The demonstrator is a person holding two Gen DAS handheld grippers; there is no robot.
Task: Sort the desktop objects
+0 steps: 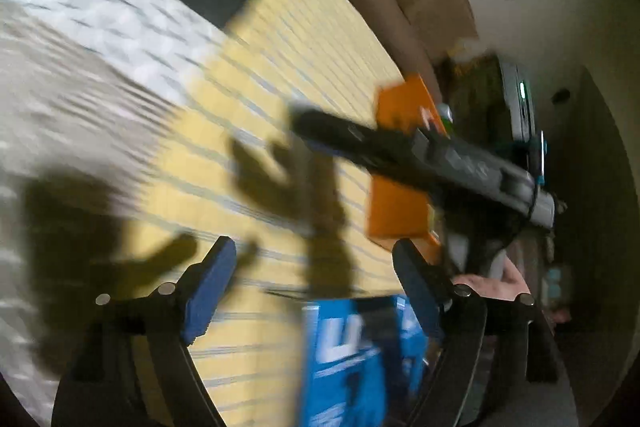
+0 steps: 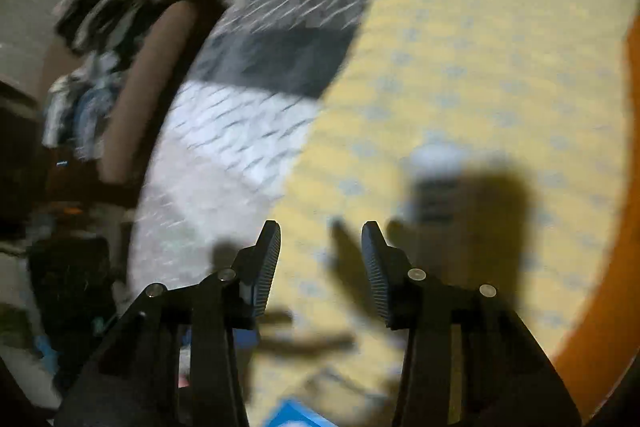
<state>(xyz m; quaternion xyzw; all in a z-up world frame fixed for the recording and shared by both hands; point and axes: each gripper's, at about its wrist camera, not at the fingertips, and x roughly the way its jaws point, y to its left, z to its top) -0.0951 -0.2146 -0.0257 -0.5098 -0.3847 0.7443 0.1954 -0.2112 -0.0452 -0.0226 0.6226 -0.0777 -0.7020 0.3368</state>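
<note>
The left claw (image 1: 316, 275) is hanging wide open over the yellow cloth (image 1: 256, 99), its blue pads (image 1: 212, 279) gripping nothing. Just below it a blue box (image 1: 348, 359) is lying on the cloth, blurred, with white lettering; it looks like thin card, so probably light and a little crushable, best pinched across its narrow sides rather than on the flat face. Beyond the claw an orange block (image 1: 400, 203) is standing near the table's edge, partly behind the right claw (image 1: 304, 119), which is crossing the left view; it seems stiff with smooth, perhaps slippery faces, so a grip across its thinner edges should hold best. In its own view the right claw (image 2: 320, 247) is also standing apart, less widely, ribbed pads (image 2: 268, 267) empty, above the cloth, with a corner of the blue box (image 2: 292, 415) at the bottom and the orange block (image 2: 608, 287) at the far right. Both views are smeared, so finer detail cannot be told.
</note>
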